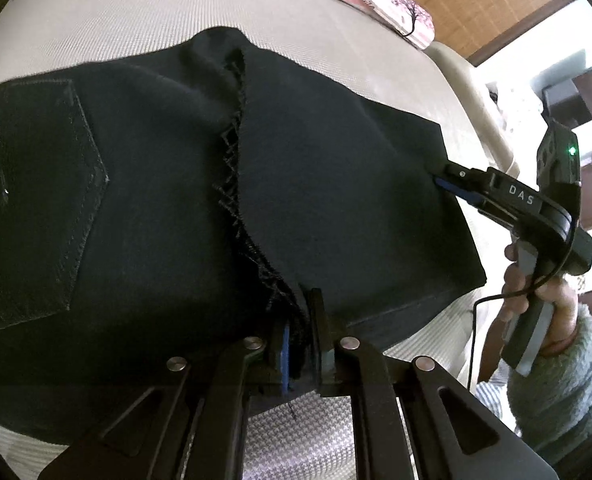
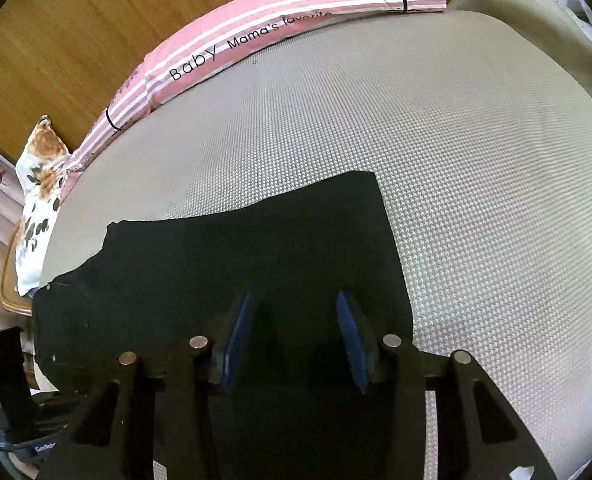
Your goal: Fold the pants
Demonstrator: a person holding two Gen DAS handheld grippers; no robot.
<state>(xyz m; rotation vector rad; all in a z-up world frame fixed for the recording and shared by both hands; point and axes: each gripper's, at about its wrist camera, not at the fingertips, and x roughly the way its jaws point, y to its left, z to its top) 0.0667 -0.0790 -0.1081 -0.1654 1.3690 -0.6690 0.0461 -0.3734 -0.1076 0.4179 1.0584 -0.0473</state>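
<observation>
Black pants lie on a beige mesh mattress, folded over, with a back pocket at the left and a raw inner seam up the middle. My left gripper is shut on the pants' near edge at the seam. My right gripper reaches in at the pants' right edge, its fingertips resting on the cloth. In the right wrist view the right gripper is open, its blue pads spread above the black pants, holding nothing.
A pink striped cushion lies along the mattress's far edge, a floral pillow at its left end. A wooden wall stands behind. The mattress extends to the right of the pants.
</observation>
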